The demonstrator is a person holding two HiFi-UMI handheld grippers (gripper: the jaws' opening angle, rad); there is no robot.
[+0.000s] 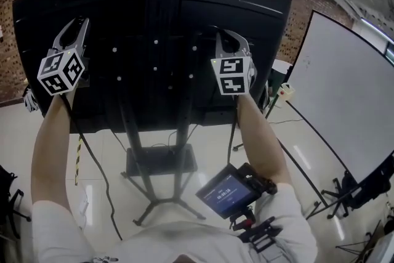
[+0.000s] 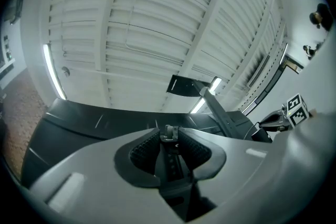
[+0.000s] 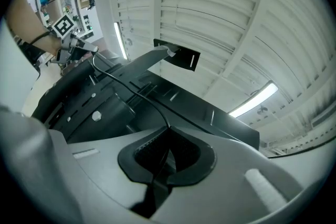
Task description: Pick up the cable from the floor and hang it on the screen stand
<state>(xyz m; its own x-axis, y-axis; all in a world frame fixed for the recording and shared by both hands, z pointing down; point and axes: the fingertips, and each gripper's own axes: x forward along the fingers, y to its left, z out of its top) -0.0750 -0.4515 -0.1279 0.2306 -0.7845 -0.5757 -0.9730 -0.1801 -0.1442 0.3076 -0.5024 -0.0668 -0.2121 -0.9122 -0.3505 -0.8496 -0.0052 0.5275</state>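
Both grippers are raised in front of the black back of the screen (image 1: 246, 28) on its stand (image 1: 161, 40). My left gripper (image 1: 76, 23) (image 2: 169, 131) is shut on the cable's small metal plug (image 2: 169, 134), which stands up between the pads. My right gripper (image 1: 228, 37) (image 3: 168, 132) is shut on the thin black cable (image 3: 131, 89). In the right gripper view the cable runs from its jaws up and left across the screen's back to the left gripper (image 3: 79, 45). In the head view the cable between the grippers is lost against the dark panel.
The stand's base (image 1: 159, 160) and legs sit on the pale floor below my arms. A black lead (image 1: 101, 175) trails over the floor at left, beside a yellow-black striped strip (image 1: 78, 160). A whiteboard (image 1: 345, 95) on black legs stands at right. A small monitor (image 1: 229, 192) hangs at the chest.
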